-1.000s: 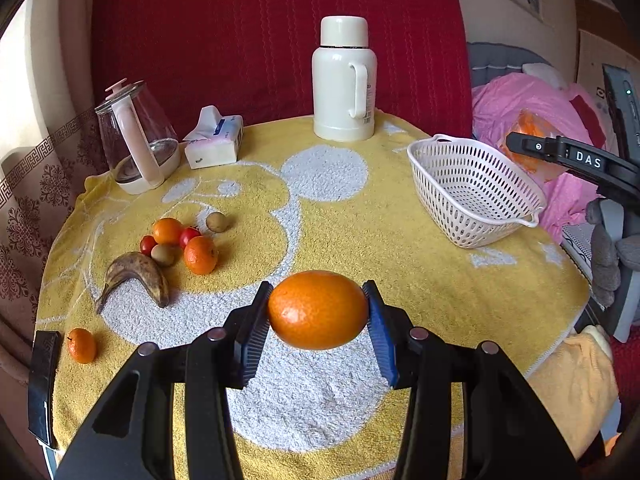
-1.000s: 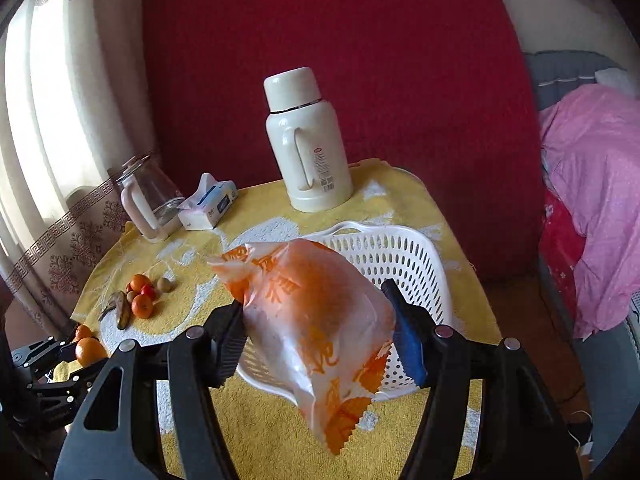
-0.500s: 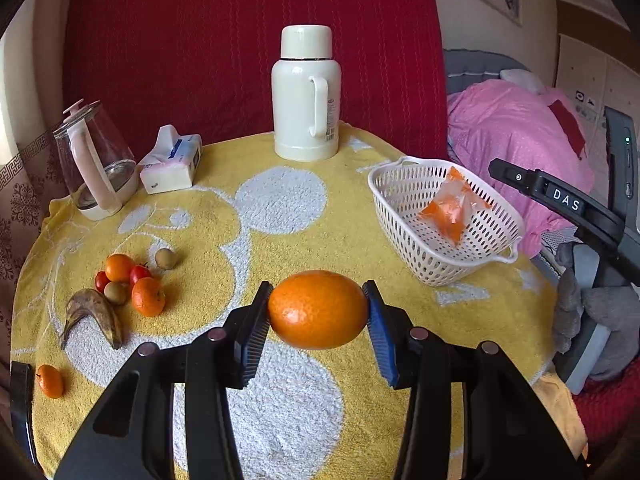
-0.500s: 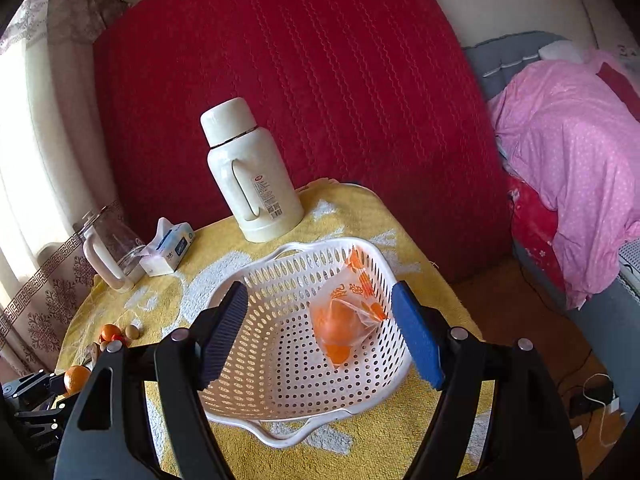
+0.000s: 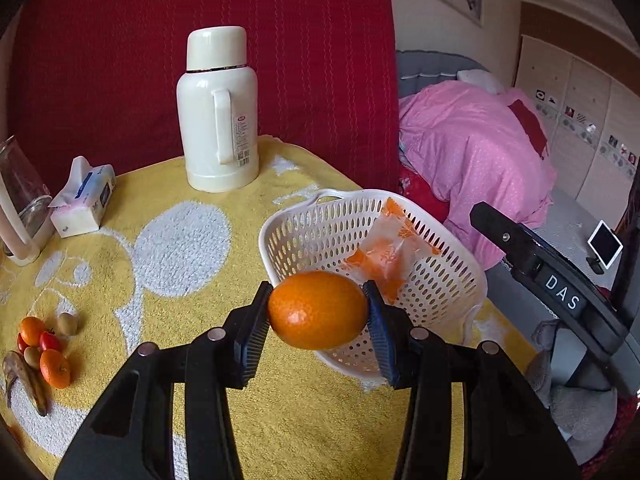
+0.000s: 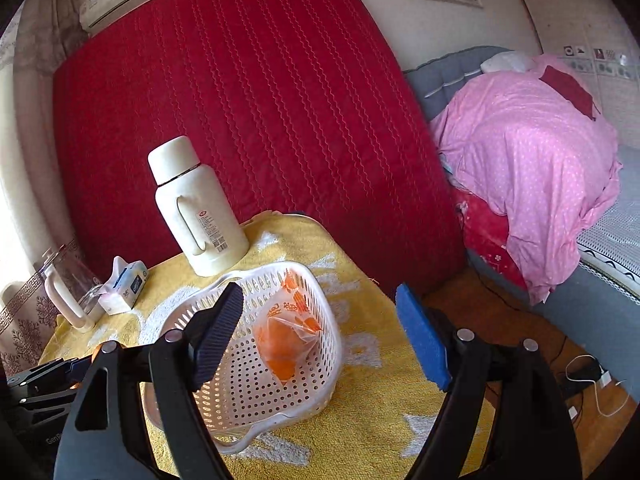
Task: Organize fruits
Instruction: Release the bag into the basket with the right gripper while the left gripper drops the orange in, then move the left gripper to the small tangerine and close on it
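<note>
The left tongs (image 5: 318,312) clamp a smooth, oval orange (image 5: 318,310) between ribbed pads, the fruit hanging over the near rim of a white perforated plastic basket (image 5: 304,224). The right tongs (image 6: 320,328), their jaws having just been opening, stand wide and empty above that same basket (image 6: 256,384), blue pad to one side and dark pad to the other. Inside the basket lies a crinkled clear plastic bag (image 6: 286,340) printed in orange, with orange fruit showing through it. The basket sits on a round desk (image 5: 180,292) covered with a nubby yellow and white towel. Behind it stands a tall cream flask (image 5: 216,108) with a handle, beside a soft tissue pack (image 5: 82,200) and a glass kettle (image 5: 20,204). At the desk's left edge a cluster of small fruits (image 5: 42,348) lies next to a browned banana (image 5: 26,382).
</note>
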{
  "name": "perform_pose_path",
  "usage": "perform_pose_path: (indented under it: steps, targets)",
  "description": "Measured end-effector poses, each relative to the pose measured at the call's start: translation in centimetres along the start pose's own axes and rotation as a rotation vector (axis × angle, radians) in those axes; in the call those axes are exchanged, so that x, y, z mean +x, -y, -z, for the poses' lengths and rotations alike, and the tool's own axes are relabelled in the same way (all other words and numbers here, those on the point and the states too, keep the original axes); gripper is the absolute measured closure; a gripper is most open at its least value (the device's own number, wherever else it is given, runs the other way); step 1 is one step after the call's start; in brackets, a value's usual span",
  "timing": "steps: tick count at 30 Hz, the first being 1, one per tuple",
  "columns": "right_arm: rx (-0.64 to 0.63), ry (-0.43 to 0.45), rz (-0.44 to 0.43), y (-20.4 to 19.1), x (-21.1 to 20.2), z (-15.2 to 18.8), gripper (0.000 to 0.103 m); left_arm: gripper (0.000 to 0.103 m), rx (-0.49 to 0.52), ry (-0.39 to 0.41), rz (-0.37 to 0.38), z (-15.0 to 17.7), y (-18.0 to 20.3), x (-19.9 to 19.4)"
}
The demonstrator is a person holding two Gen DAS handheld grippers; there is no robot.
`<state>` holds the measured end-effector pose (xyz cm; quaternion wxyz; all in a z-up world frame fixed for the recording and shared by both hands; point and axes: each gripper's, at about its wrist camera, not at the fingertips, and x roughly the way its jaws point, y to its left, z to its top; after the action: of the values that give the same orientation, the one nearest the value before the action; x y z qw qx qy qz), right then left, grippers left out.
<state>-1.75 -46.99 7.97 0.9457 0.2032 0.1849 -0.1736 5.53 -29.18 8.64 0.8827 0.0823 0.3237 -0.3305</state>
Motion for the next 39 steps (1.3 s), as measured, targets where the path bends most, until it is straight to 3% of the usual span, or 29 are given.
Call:
perform_pose_path:
  steps: [2,3,12,23,39]
  targets:
    - [0.003,0.003,0.01,0.2,0.0,0.0,0.023,0.024,-0.01,0.013,0.008,-0.1,-0.1,0.3]
    - [0.005,0.004,0.014,0.3,0.0,0.0,0.023,0.02,-0.019,0.024,0.008,-0.1,-0.3,0.3]
    - [0.021,0.005,0.032,0.9,0.1,-0.1,0.022,0.019,-0.088,0.002,-0.056,1.3,-3.2,0.2]
    - [0.024,0.012,0.056,1.1,0.2,-0.1,0.022,0.019,-0.057,0.012,-0.124,2.9,-3.3,-1.3]
    - [-0.088,0.087,0.151,-0.4,-0.4,0.4,0.022,0.019,-0.12,0.08,-0.237,4.6,-7.2,-6.1]
